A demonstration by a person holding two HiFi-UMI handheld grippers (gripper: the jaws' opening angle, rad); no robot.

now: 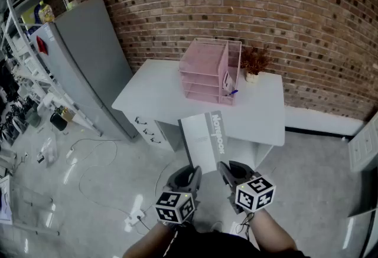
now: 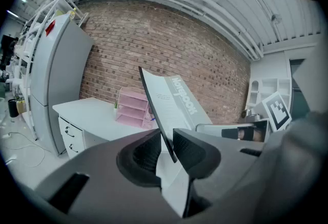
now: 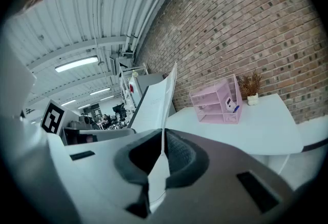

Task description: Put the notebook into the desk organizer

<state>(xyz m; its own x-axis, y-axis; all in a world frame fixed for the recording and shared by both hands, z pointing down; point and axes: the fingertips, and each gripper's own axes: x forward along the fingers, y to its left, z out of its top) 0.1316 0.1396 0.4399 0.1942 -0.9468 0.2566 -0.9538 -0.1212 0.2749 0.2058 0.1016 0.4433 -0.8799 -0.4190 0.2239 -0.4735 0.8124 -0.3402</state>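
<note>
A grey-and-white notebook [image 1: 204, 140] hangs in the air in front of the white desk [image 1: 155, 97], held at its near end by both grippers. My left gripper [image 1: 195, 173] is shut on its lower left corner, and the right gripper [image 1: 223, 168] is shut on its lower right edge. In the left gripper view the notebook [image 2: 174, 105] rises tilted out of the gripper [image 2: 166, 148]. Seen from the right gripper [image 3: 163, 148], a thin edge of the notebook [image 3: 154, 105] is pinched. The pink desk organizer [image 1: 207, 71] stands at the desk's back, seen also as the organizer [image 2: 134, 108] and the organizer [image 3: 215, 101].
A small pot of dried plants [image 1: 255, 62] stands right of the organizer. A tall grey cabinet [image 1: 88, 56] stands left of the desk, and drawers [image 1: 147, 130] sit under it. Cables and a power strip [image 1: 134, 219] lie on the glossy floor.
</note>
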